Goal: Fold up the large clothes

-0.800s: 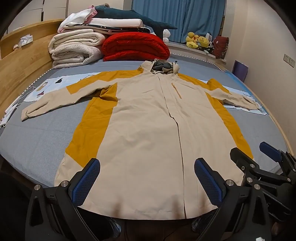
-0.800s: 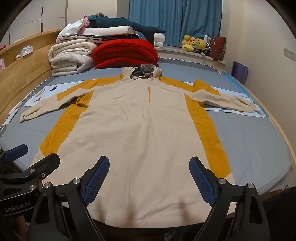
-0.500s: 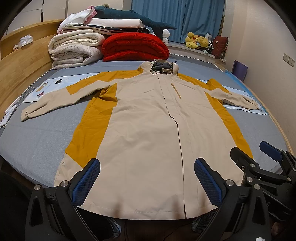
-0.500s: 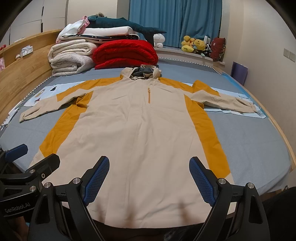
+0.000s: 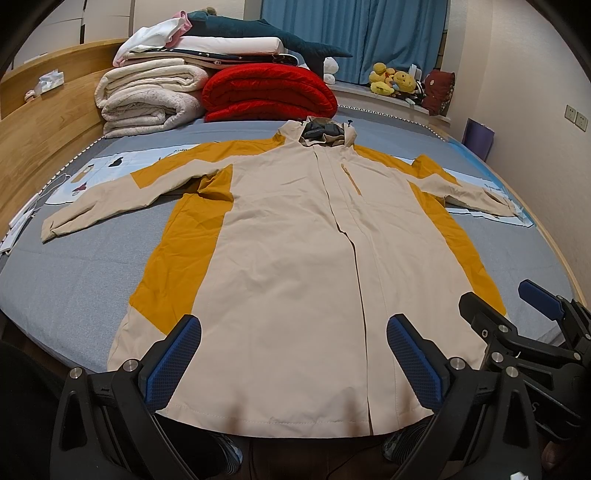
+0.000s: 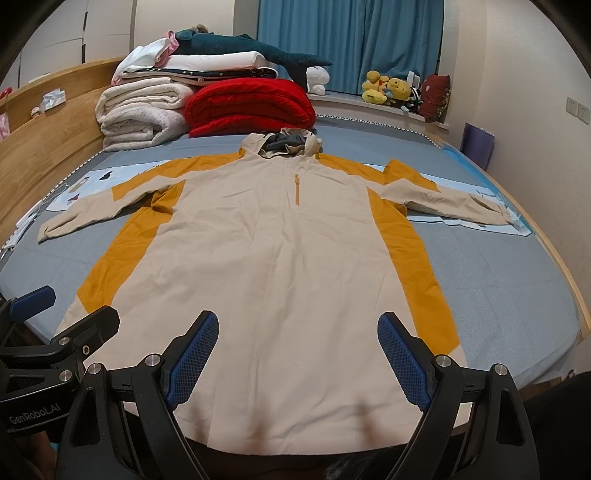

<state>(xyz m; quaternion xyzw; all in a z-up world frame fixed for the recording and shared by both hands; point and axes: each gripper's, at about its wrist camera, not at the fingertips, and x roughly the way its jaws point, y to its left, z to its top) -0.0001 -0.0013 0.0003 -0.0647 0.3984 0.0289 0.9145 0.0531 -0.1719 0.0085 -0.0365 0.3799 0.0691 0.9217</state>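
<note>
A long beige jacket with mustard-yellow side panels lies flat and face up on the grey bed, both sleeves spread out, hood at the far end; it also shows in the right wrist view. My left gripper is open and empty, held just above the jacket's near hem. My right gripper is open and empty, also above the near hem. The right gripper shows at the right edge of the left wrist view, and the left gripper at the left edge of the right wrist view.
Folded white blankets, a red quilt and a plush shark are piled at the head of the bed. A wooden side board runs along the left. Printed sheets lie under the sleeves. A wall stands at the right.
</note>
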